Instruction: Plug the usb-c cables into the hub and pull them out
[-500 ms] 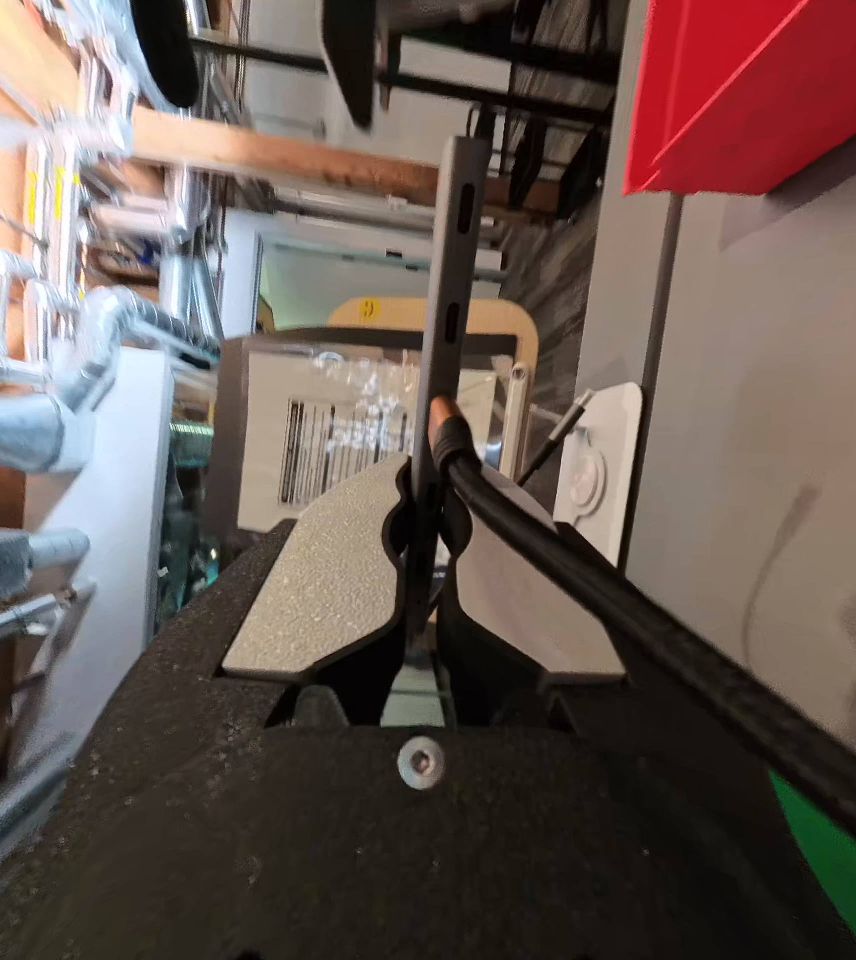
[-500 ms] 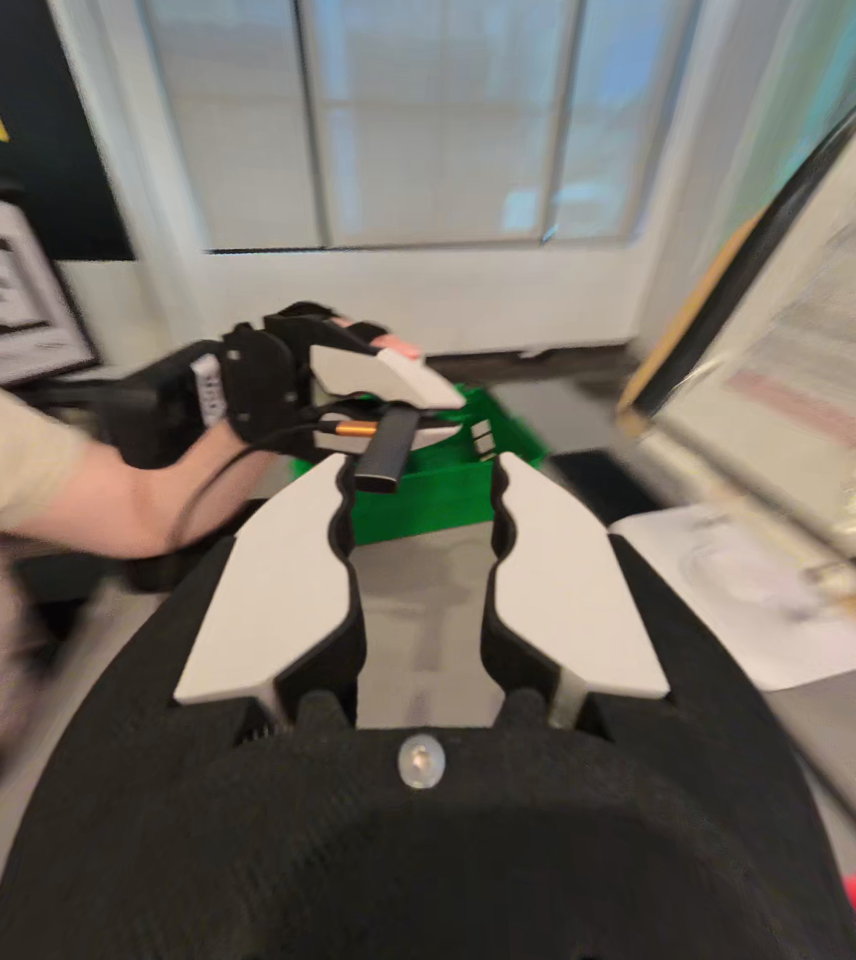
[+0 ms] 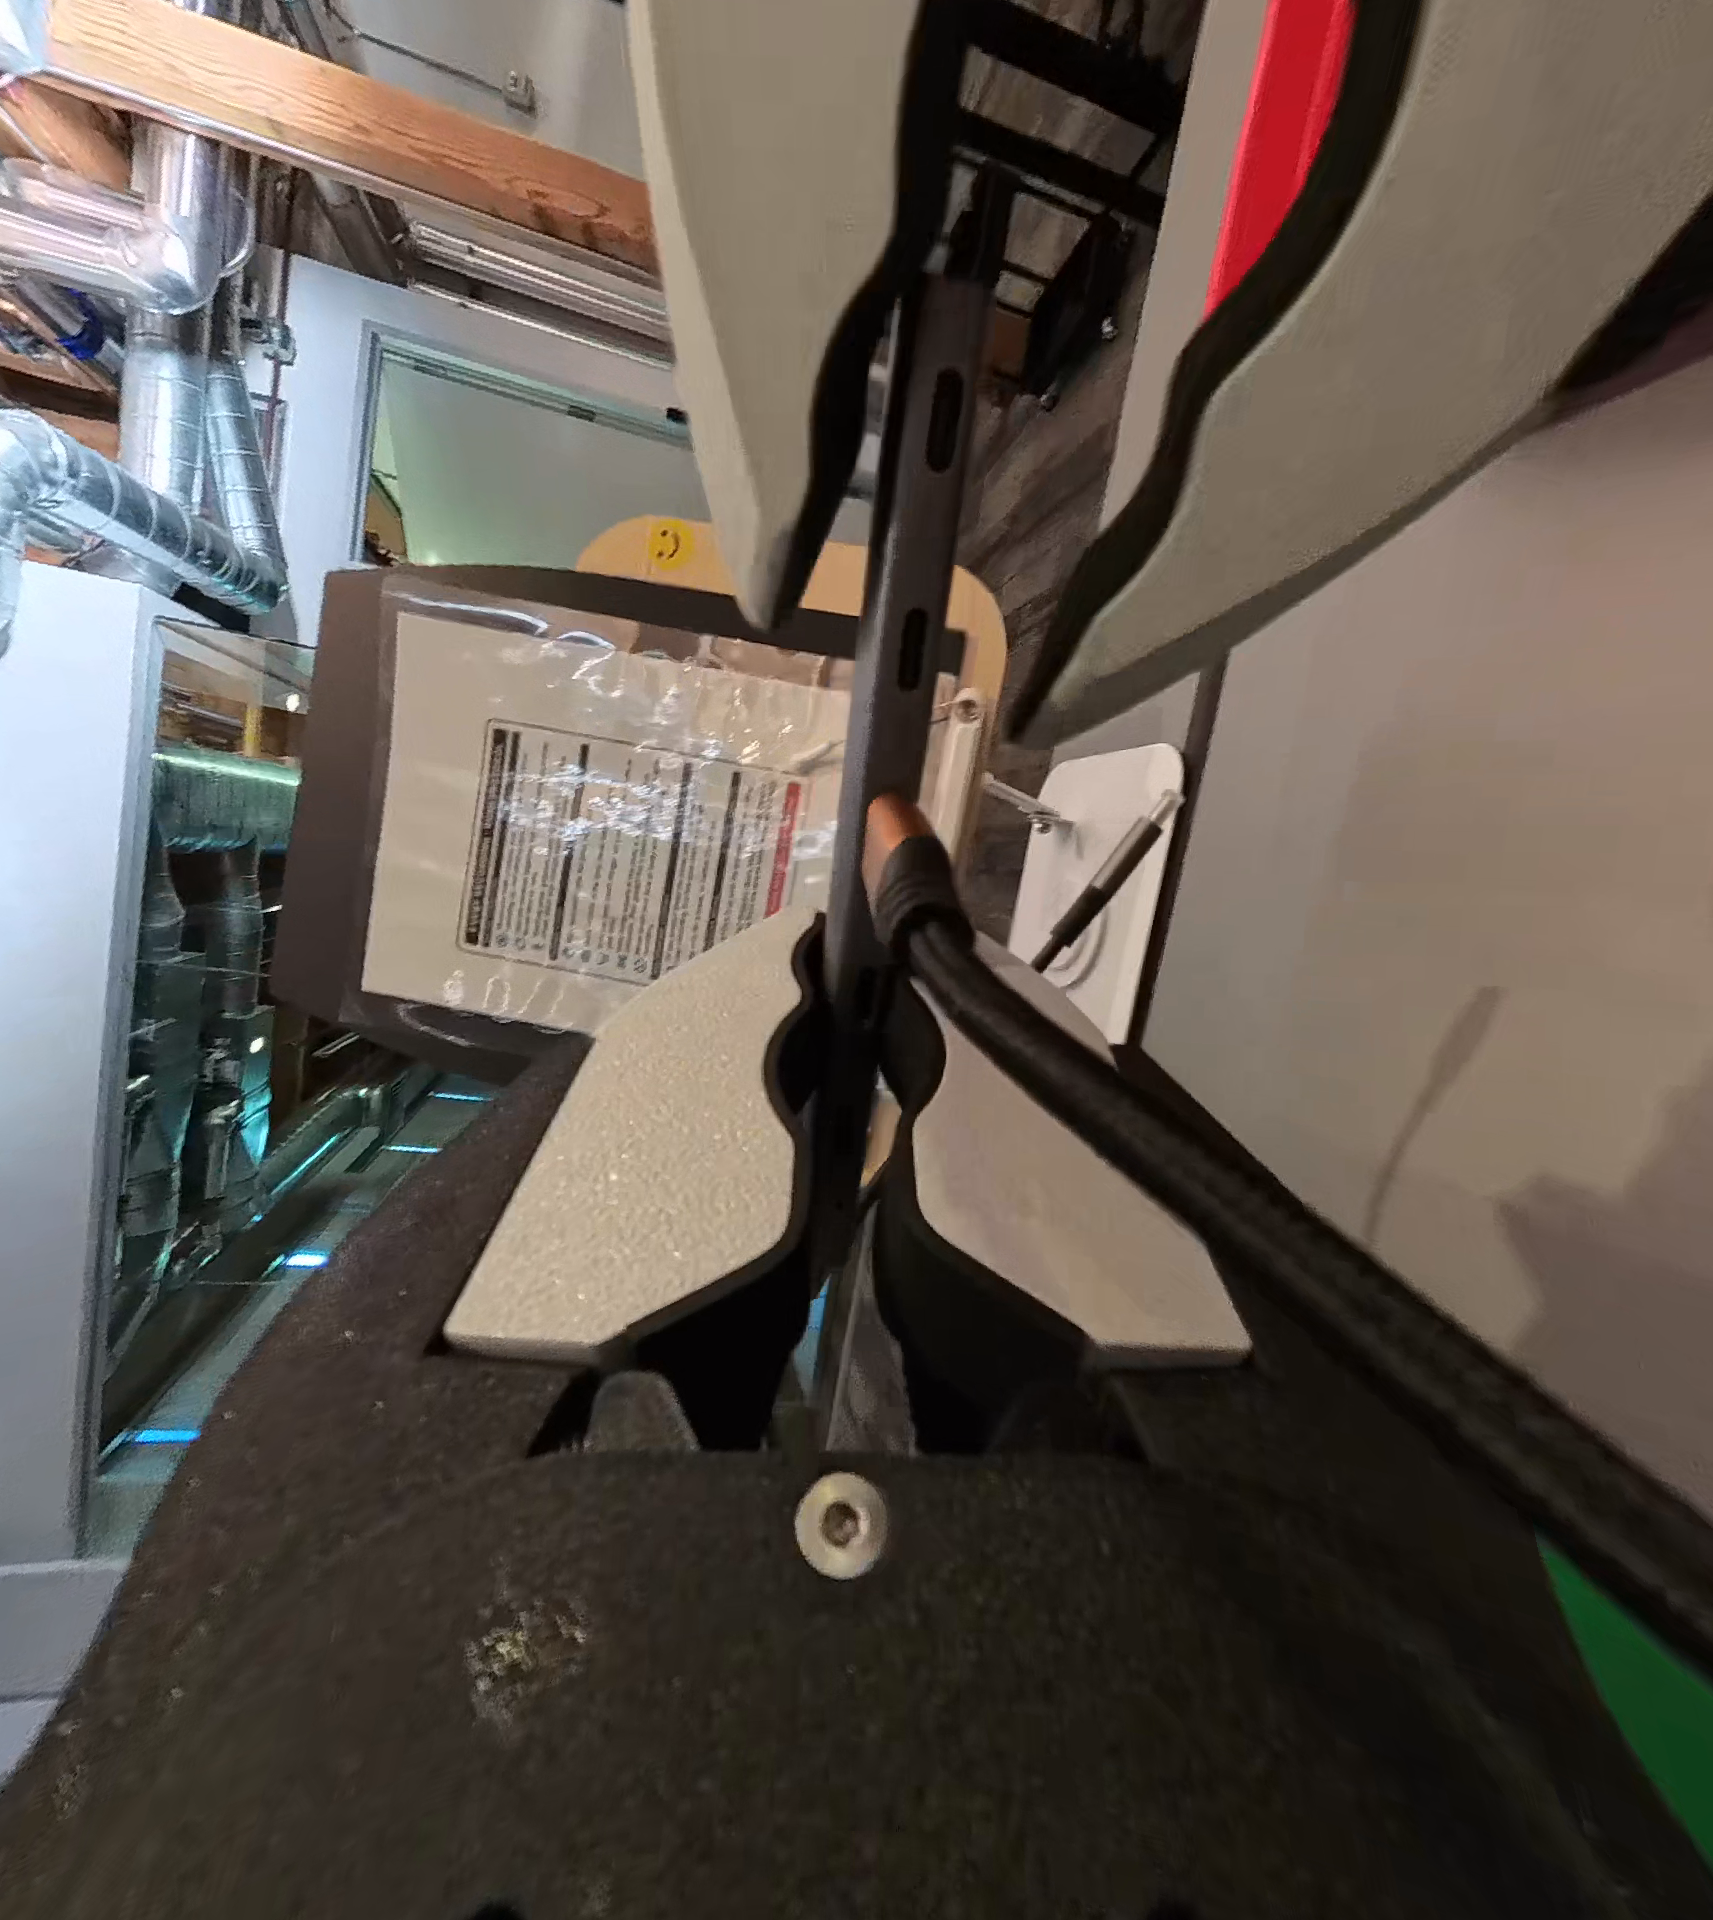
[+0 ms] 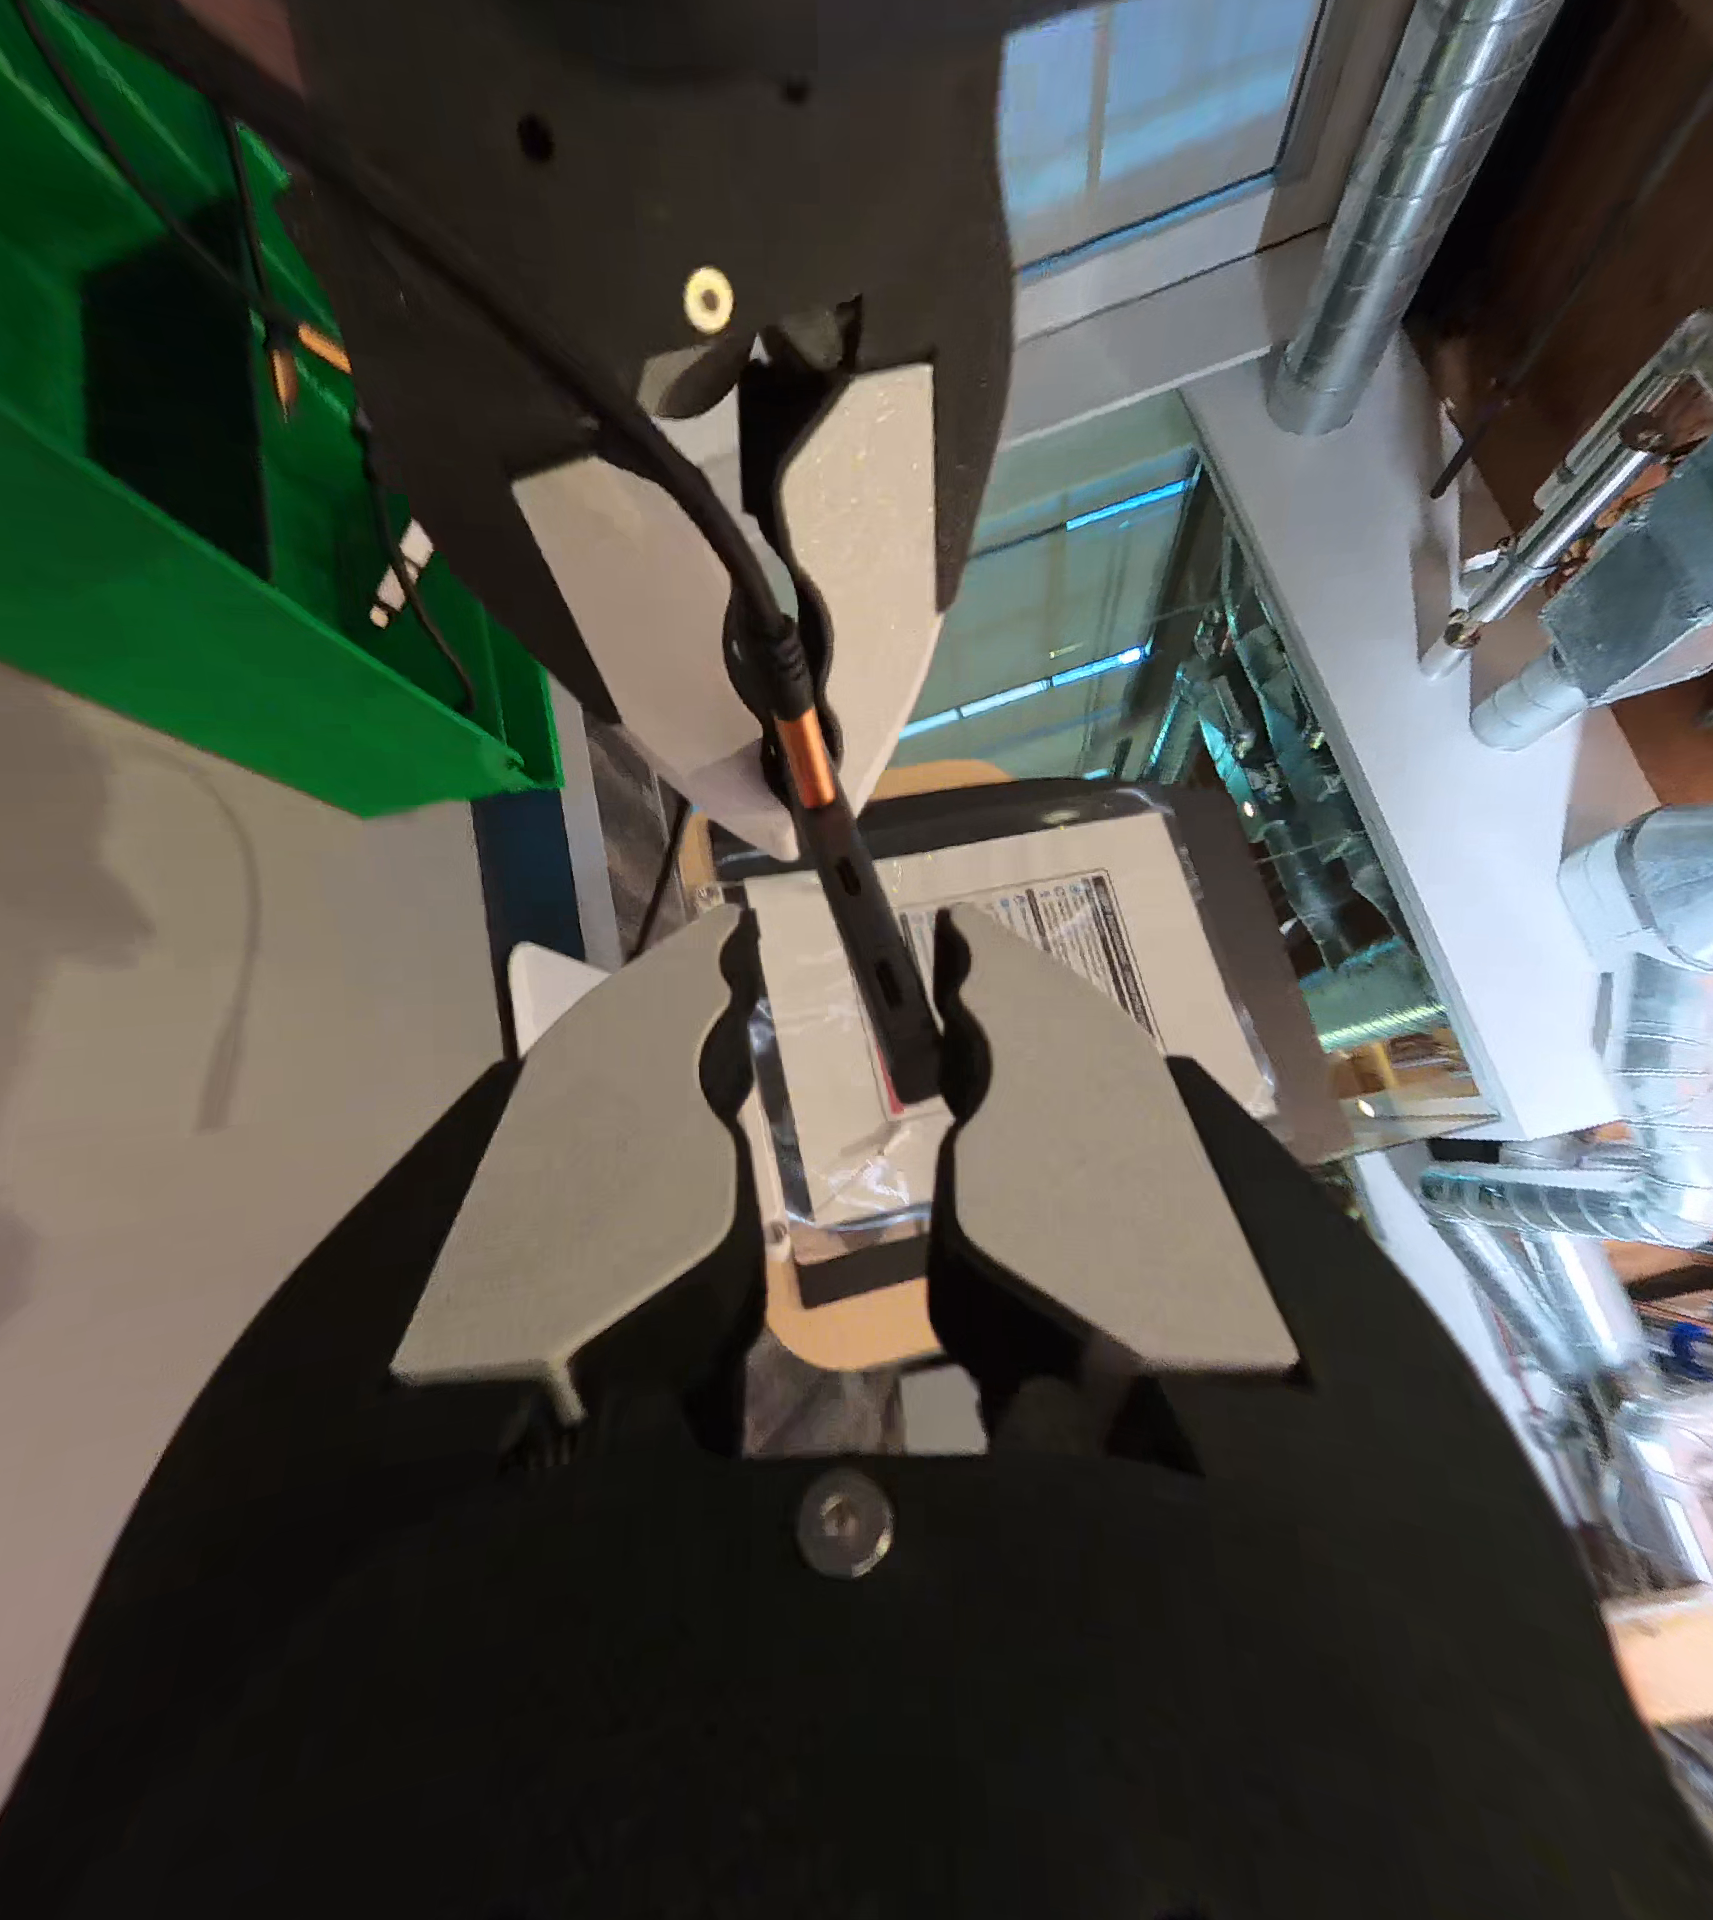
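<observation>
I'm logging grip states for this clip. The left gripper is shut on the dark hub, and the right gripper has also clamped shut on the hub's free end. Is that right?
Not quite. The left gripper is shut on the hub, but the right gripper is open: in the right wrist view its fingers stand apart around the hub's free end, with a clear gap on the left side.

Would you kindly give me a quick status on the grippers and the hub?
Left gripper shut on hub, its cable attached. Right gripper open, straddling hub's free end. Ports empty. Nothing in the way.
</observation>
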Available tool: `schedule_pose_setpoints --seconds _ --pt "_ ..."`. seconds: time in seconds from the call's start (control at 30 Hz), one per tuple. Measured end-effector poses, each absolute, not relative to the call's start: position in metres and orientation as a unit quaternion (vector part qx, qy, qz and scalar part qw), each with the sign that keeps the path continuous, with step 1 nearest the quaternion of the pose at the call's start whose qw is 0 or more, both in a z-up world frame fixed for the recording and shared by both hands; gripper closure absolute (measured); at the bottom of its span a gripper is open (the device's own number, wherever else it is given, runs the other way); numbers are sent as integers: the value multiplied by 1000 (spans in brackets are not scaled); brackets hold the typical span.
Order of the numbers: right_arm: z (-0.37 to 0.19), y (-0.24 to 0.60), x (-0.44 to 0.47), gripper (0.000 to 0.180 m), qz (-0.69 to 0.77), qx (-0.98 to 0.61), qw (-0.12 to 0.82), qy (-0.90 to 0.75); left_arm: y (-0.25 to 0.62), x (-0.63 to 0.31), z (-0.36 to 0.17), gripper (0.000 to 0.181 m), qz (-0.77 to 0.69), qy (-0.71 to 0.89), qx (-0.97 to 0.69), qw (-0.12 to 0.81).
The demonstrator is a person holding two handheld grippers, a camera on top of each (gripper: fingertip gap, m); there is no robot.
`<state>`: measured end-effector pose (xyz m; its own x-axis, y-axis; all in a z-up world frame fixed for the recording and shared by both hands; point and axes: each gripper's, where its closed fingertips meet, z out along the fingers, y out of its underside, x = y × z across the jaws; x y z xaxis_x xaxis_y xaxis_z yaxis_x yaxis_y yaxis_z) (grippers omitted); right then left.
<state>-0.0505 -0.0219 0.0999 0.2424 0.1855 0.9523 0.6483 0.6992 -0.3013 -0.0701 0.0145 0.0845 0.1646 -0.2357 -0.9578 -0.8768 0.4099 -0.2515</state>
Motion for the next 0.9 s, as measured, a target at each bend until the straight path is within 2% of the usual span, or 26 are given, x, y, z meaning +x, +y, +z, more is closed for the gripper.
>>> schedule_pose_setpoints --seconds 0.03,0.1,0.2,0.33,0.4,0.53,0.6,0.8,0.9 --pt "100 -19 -50 153 -183 -351 703 -591 14 -68 81 175 260 594 -476 594" --pt "94 -18 -47 164 -203 -353 682 -608 13 -65 74 170 244 603 -484 585" --pt "93 -19 -46 166 -195 -344 682 -616 7 -62 79 164 182 599 -484 611" --pt "103 -17 -35 168 -220 -330 698 -597 -10 -80 104 144 36 559 -529 637" --pt "111 -17 -28 169 -223 -323 713 -580 -24 -92 117 143 -61 538 -548 637" --pt "131 -18 -14 169 -231 -314 751 -532 -58 -99 125 143 -290 511 -585 558" --pt "141 -25 -12 169 -221 -301 772 -514 -59 -93 134 136 -362 484 -580 546" --pt "143 -39 -20 169 -202 -281 774 -530 -51 -55 124 128 -455 468 -578 490" --pt "140 -41 -23 169 -206 -272 769 -540 -55 -47 134 138 -505 449 -549 493"
